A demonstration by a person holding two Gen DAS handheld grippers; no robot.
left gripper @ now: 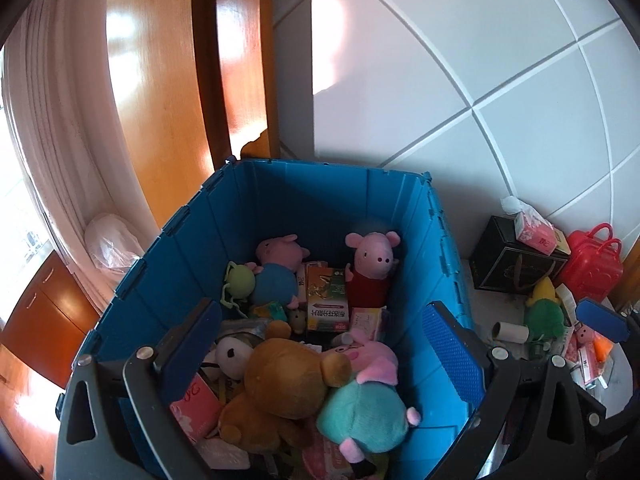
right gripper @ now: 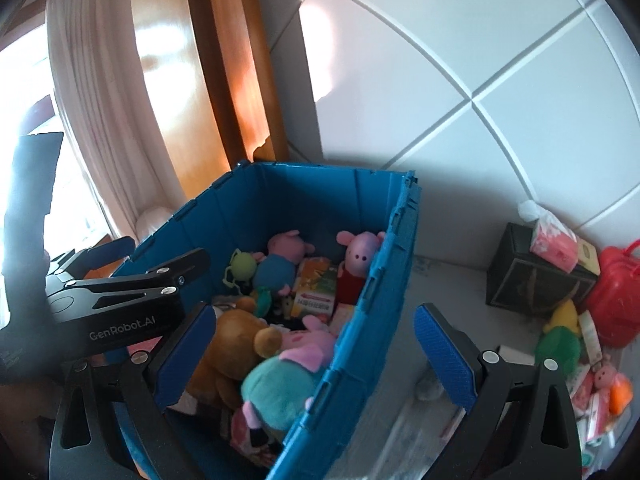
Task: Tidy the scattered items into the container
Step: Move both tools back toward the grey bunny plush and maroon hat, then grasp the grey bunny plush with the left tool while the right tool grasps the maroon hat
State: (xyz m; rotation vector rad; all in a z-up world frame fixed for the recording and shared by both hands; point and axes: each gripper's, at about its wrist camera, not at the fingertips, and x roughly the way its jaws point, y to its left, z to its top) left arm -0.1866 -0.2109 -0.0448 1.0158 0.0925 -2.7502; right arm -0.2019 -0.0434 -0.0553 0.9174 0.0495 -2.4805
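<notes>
The left gripper (left gripper: pixel 320 350) hangs spread wide and empty over the blue crate (left gripper: pixel 280 200) of plush toys. The right gripper (right gripper: pixel 316 344) is equally spread, holding nothing, straddling the crate's right wall.

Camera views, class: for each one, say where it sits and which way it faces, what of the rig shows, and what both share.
Left wrist: sits above the blue bin, looking down into it; the open left gripper frames the brown bear.
Right wrist: sits further right, over the bin's right wall; the open right gripper straddles it, left gripper body at left.
Shared: bin, toys, red case, tiled wall.
</notes>
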